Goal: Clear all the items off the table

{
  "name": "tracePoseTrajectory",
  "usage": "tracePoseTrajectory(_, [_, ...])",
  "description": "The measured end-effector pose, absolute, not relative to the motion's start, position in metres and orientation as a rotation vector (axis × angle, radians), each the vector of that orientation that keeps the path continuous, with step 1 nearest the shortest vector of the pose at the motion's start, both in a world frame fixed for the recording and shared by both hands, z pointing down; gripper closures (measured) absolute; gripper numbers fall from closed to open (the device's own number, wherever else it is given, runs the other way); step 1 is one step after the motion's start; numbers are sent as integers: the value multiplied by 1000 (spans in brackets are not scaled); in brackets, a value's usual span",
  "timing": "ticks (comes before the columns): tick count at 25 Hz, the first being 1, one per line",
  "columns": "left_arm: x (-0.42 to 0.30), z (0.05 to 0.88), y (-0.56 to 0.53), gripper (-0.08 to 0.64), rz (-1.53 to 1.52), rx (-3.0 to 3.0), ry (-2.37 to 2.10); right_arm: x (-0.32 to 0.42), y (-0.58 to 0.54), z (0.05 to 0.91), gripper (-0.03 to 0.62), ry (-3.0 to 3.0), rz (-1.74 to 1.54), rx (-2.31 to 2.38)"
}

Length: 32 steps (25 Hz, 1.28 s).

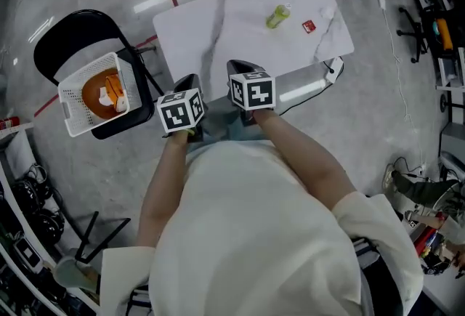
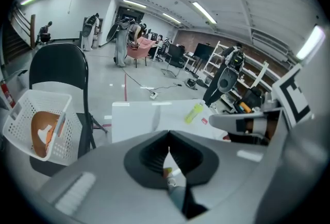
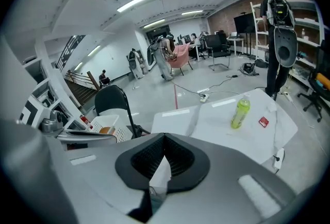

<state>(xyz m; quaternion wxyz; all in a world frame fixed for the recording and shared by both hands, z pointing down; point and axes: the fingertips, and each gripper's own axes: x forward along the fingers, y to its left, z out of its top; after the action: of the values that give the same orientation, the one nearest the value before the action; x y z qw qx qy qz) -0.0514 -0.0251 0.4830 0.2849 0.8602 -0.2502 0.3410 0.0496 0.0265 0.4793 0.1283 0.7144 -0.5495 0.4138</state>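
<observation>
well, both claws hung just short of the near edge of the surface (image 1: pixel 218 31), side by side. the left claw (image 1: pixel 190 83) had its jaws pressed fully together with nothing between them, and the right claw (image 1: pixel 243 69) was the same, shut and empty. three things remained toward the far right part of the surface: a green bottle (image 1: pixel 277 16) that looked upright, a small red packet (image 1: pixel 309 26) just beside it, and a pale white thing (image 1: pixel 327 13) nearer the far right corner, too small to name. off the left side of the surface a white basket (image 1: pixel 73 100) sat on a black chair (image 1: pixel 73 24), already holding an orange thing (image 1: pixel 98 93). the likeliest trouble, as i judged it, was reaching in with the jaws unopened: a shut claw would knock the bottle over, and it could roll off the surface's far edge. the flat packet might also skid away from a pinch and slip off that corner.
</observation>
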Motion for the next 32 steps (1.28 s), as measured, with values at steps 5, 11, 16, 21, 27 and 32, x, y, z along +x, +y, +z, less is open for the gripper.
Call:
tracePoseTrajectory(5, [-11, 488, -4, 552, 946, 2318, -624, 89, 51, 487, 594, -1568, 1228, 2110])
tracePoseTrajectory(11, [32, 492, 12, 551, 978, 2330, -609, 130, 73, 496, 594, -1556, 1251, 2117])
tracePoseTrajectory(16, [65, 497, 28, 552, 981, 2325, -619, 160, 91, 503, 594, -1563, 1270, 2117])
tracePoseTrajectory(21, [92, 505, 42, 552, 981, 2300, -629, 191, 107, 511, 594, -1547, 1285, 2116])
tracePoseTrajectory(27, [115, 513, 53, 552, 997, 2286, -627, 225, 123, 520, 594, -1513, 1310, 2138])
tracePoseTrajectory(32, [128, 521, 56, 552, 1014, 2282, -611, 242, 133, 532, 594, -1467, 1351, 2172])
